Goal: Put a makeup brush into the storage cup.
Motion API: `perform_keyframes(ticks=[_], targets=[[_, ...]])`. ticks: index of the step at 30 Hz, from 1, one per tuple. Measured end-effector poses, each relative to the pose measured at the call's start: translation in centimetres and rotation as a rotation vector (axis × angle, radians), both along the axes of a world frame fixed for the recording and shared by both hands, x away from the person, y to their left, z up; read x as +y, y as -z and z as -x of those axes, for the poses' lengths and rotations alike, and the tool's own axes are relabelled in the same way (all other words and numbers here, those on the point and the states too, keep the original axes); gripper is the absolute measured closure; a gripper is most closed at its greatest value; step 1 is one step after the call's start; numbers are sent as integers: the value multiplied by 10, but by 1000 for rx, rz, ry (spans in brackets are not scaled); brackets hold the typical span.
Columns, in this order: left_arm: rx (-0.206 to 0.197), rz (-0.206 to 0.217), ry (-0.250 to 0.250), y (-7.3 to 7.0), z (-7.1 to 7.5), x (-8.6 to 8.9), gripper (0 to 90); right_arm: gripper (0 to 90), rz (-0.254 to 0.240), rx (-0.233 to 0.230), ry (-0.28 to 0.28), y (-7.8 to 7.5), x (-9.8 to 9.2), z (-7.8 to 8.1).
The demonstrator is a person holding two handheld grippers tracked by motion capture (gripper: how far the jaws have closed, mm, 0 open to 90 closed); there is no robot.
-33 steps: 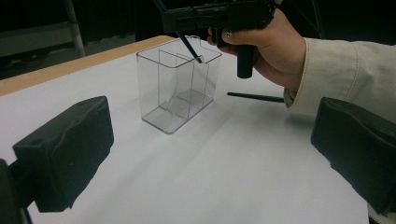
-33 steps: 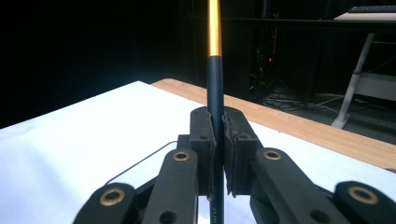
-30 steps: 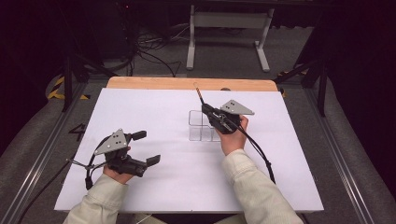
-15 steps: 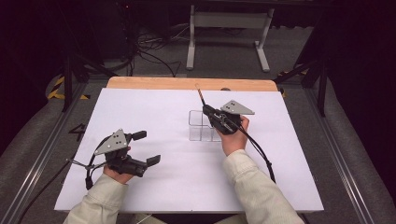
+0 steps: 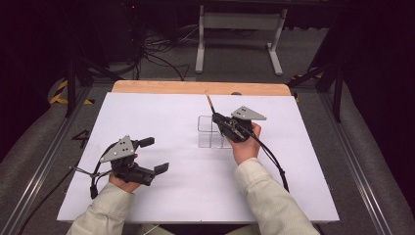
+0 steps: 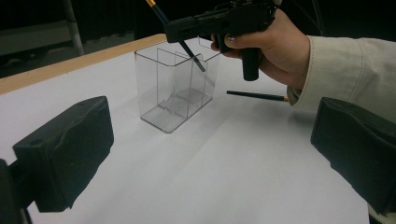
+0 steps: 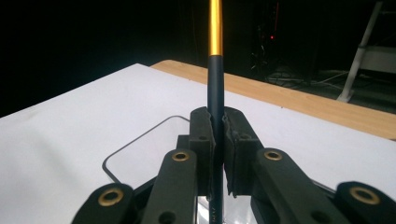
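Above the clear organizer, toward the far edge of the table: the work zone for this step.
Step in hand: judged to be lowering a held pencil into a compartment of the clear organizer (image 5: 213,131).
Right hand-held gripper (image 7: 218,135): jaws clamped on the black pencil (image 7: 215,84), which runs up between them with its gold band above the grip; in the high view the right hand-held gripper (image 5: 219,120) sits over the organizer.
Pencil position: tilted, lower tip inside the organizer's upper opening as seen in the left gripper view (image 6: 189,49); whether the tip touches a divider cannot be told.
Left hand-held gripper (image 5: 155,155): jaws apart, holding nothing, near the left front part of the table (image 5: 161,112), well apart from the organizer.
Second pencil (image 6: 257,96): lies flat on the table just beside the right wrist, between the organizer and the table's right edge.
Organizer: upright, transparent, split by thin walls into compartments.
Technique: bring the pencil closer to upright before descending, so the tip clears the divider walls.
Release: part the jaws only once the tip is well down inside one compartment.
Risk: a slanted push against the light plastic wall could slide or tip the organizer.
Support: the free left hand-held gripper could steady the organizer's near wall if it shifts.
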State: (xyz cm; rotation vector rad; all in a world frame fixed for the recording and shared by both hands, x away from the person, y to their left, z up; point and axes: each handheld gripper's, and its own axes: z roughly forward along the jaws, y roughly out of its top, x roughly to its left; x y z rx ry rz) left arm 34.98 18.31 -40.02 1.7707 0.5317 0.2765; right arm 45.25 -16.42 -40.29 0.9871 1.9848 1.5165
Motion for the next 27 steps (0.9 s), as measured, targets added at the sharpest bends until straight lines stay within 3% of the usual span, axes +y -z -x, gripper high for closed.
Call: perform_keyframes(ticks=[20,22,27], targets=[[2,-2,1,0,-1,0,1,819,14,30,-5,1,-2,4],[1,-3,1,0,-1,0,1,761,7,33,-5,0,-2,5],[2,3,0,0,-1,1,1,511,-36,5,-17,-7,-6,8]])
